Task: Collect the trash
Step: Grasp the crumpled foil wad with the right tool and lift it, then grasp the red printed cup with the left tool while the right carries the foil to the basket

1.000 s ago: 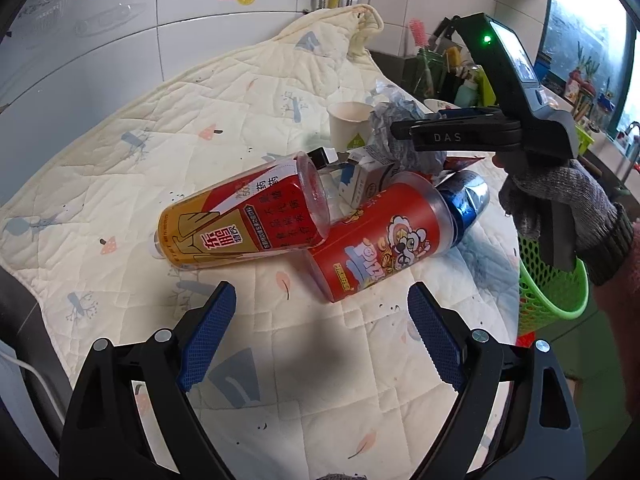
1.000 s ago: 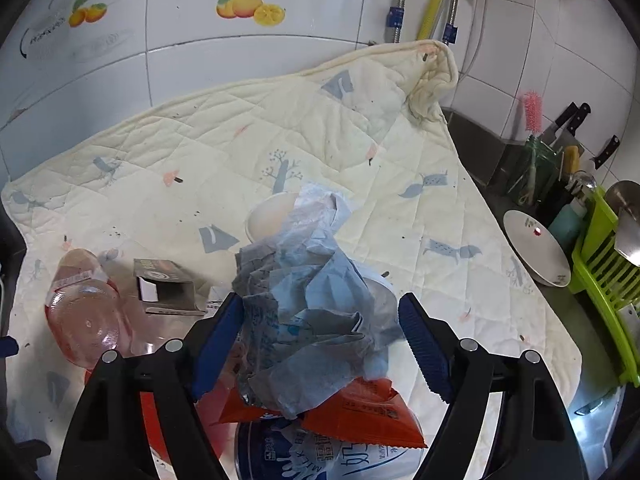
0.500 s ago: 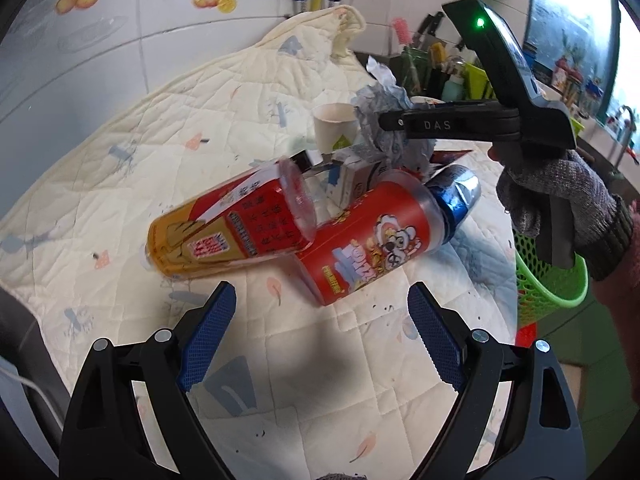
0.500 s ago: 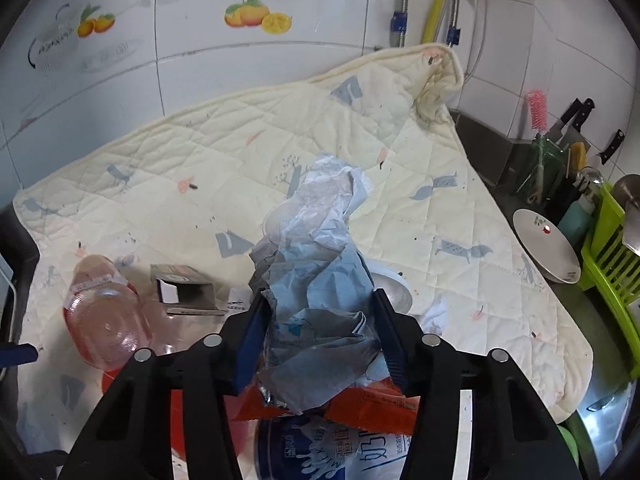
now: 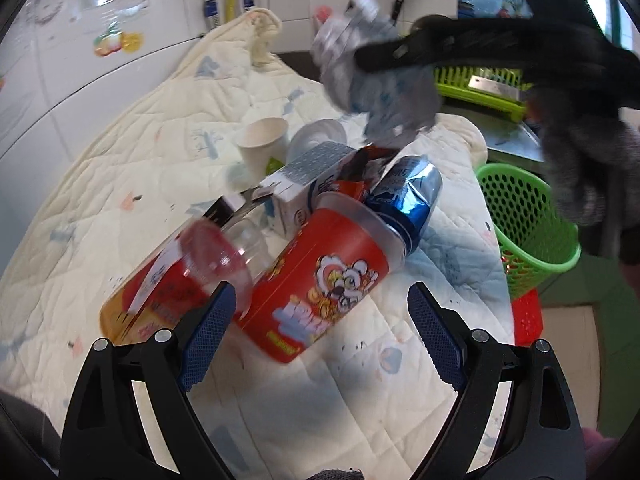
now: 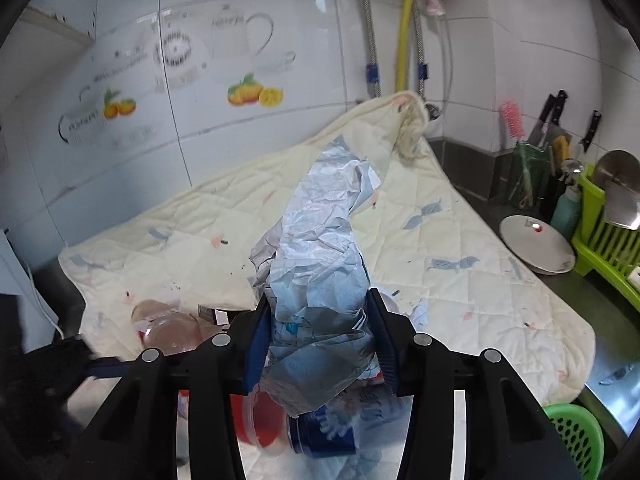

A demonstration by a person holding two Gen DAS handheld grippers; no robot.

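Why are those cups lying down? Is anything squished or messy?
Yes. The red cartoon cup and the clear-lidded cup lie tipped on their sides on the quilt. Behind them the blue can looks crumpled. Dark specks dot the quilt.

The left tool (image 5: 318, 322) has black plastic arms, silver round screws and blue fingertips (image 5: 208, 330) with a fine grid texture. The right tool (image 6: 320, 334) looks the same. A grey knitted glove (image 5: 576, 168) covers the hand.
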